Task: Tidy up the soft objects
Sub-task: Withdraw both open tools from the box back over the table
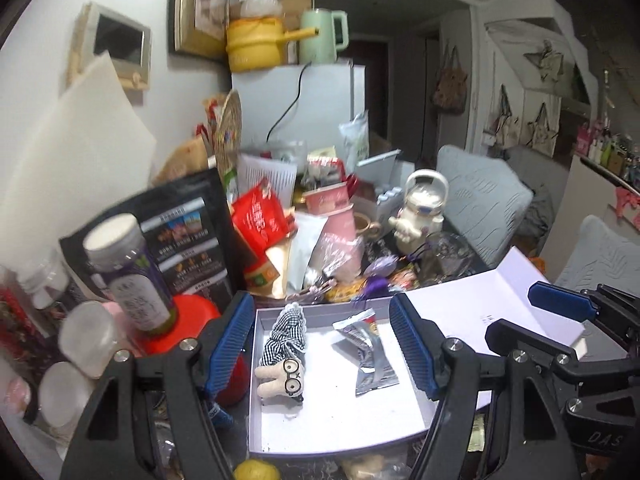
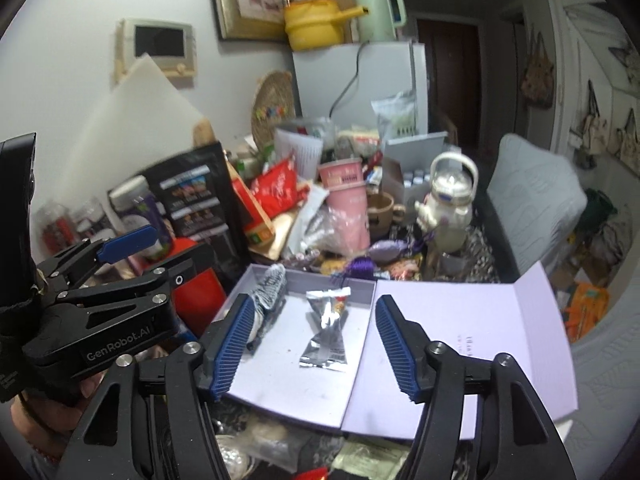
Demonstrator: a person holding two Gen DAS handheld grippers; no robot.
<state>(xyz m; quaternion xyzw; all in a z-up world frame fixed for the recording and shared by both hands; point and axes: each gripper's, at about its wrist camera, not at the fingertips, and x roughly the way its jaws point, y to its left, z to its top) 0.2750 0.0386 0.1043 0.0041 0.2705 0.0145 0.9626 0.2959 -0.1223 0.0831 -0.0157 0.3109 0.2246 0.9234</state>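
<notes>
A shallow lilac box point(image 1: 340, 420) lies open on the cluttered table, its lid point(image 2: 460, 340) folded flat to the right. Inside rest a beige plush toy with glasses and a checkered cloth point(image 1: 284, 356) on the left and a crumpled silver foil packet point(image 1: 368, 356) to its right. My left gripper point(image 1: 320, 300) hovers above the box, open, with nothing between its blue pads. My right gripper point(image 2: 313, 300) stands open over the same box, above the foil packet point(image 2: 326, 332); its left finger hides the toy point(image 2: 268, 292) in part.
Behind the box crowd a black pouch point(image 1: 188, 236), a white-capped bottle point(image 1: 128, 276), a red bag point(image 1: 260, 220), pink cups point(image 1: 336, 216) and a white kettle-shaped figure point(image 1: 420, 212). A lemon point(image 1: 256, 470) lies at the near edge. Grey cushioned chairs point(image 1: 484, 208) stand to the right.
</notes>
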